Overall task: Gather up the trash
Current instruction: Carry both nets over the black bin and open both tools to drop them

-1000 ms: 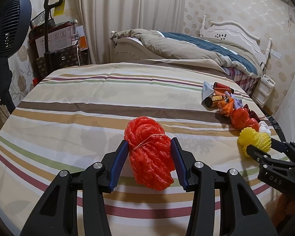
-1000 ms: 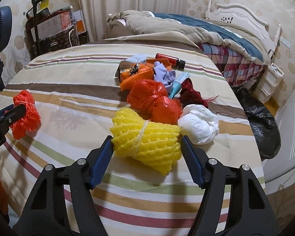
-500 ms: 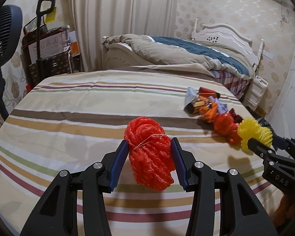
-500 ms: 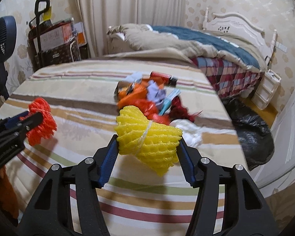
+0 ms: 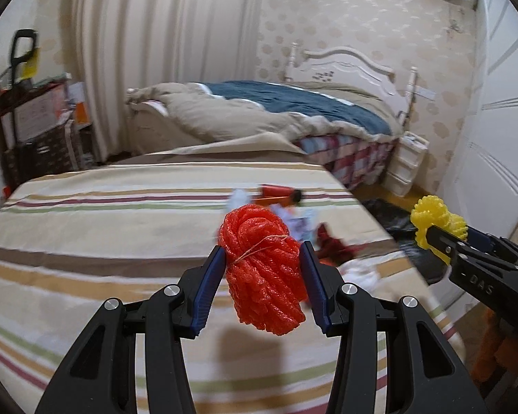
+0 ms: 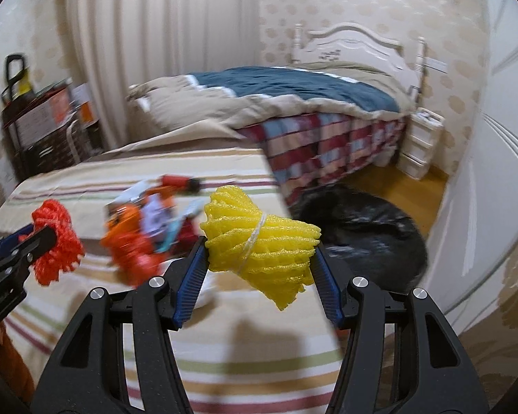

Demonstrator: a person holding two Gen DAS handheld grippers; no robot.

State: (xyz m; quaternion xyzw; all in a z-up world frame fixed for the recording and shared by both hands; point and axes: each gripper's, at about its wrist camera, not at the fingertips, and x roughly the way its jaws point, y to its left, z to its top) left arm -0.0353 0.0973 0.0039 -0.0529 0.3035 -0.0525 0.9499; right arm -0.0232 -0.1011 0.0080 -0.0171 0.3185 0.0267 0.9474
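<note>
My left gripper (image 5: 263, 269) is shut on a red foam-net bundle (image 5: 264, 272) tied with string, held above the striped bedcover (image 5: 103, 227). My right gripper (image 6: 257, 258) is shut on a yellow foam-net bundle (image 6: 262, 238), also off the cover. Each shows in the other view: the yellow bundle (image 5: 435, 220) at the right edge, the red bundle (image 6: 53, 241) at the left. A blurred heap of trash (image 6: 148, 220) lies on the cover beyond them, with orange wrappers, a red bottle (image 6: 178, 183) and a white wad (image 5: 359, 274). A black trash bag (image 6: 366, 231) sits on the floor right of the cover.
A made bed (image 5: 276, 120) with a white headboard stands behind. White drawers (image 6: 421, 145) stand by the far wall, a white door (image 5: 493, 120) at the right. A cart with boxes (image 5: 34, 131) stands at the left by the curtains (image 5: 155, 51).
The right jaws shut on the yellow bundle and lifted it off the cover. Both grippers rose and swung right with their bundles, so the black bag and door now show more.
</note>
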